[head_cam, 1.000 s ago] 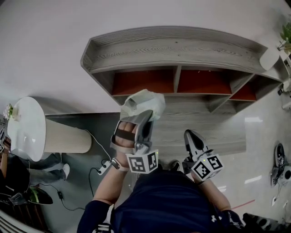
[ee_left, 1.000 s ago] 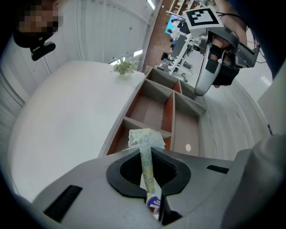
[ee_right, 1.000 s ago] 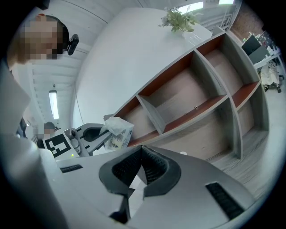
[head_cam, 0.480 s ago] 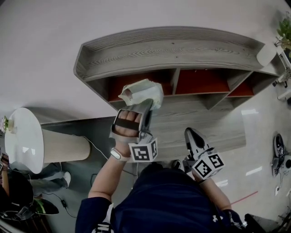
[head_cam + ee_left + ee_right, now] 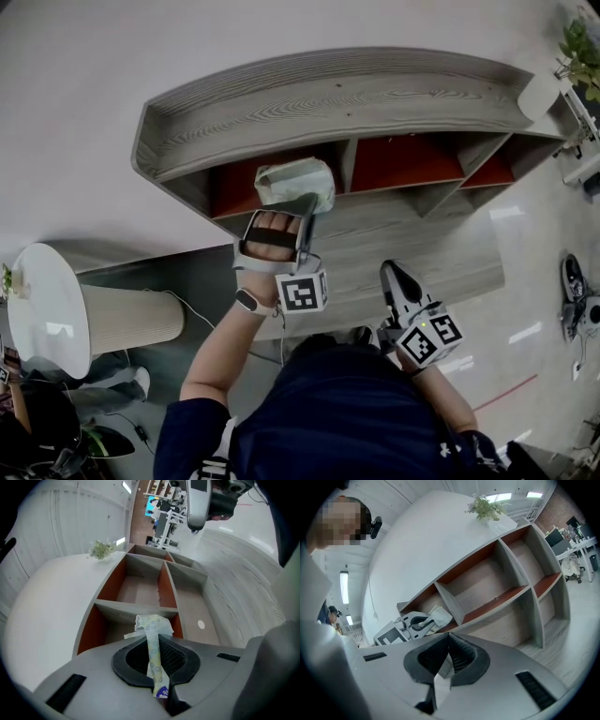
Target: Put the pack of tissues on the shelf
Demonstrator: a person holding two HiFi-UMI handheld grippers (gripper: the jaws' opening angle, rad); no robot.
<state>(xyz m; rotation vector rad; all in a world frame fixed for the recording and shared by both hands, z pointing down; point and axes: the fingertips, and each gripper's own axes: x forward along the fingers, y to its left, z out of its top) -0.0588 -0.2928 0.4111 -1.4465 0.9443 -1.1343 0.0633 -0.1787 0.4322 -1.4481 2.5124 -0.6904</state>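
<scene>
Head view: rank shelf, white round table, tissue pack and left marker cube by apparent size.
1. shelf
2. white round table
3. tissue pack, only just ahead
4. left marker cube; nearer the camera, so this pair is unsure

— Where does the head view sit?
— Above the person, facing steeply down. The arms lie near at the bottom, and the shelf stands further off at the top, seen from over its top board.
— And the left gripper view?
— It rides on the left gripper and looks along the jaws, rolled sideways, close into the compartments.
— The right gripper view?
— It rides on the right gripper, further back, facing the shelf front slantwise. It takes in the left gripper too.
— What do they share?
— The red-backed compartments appear in all three.
</scene>
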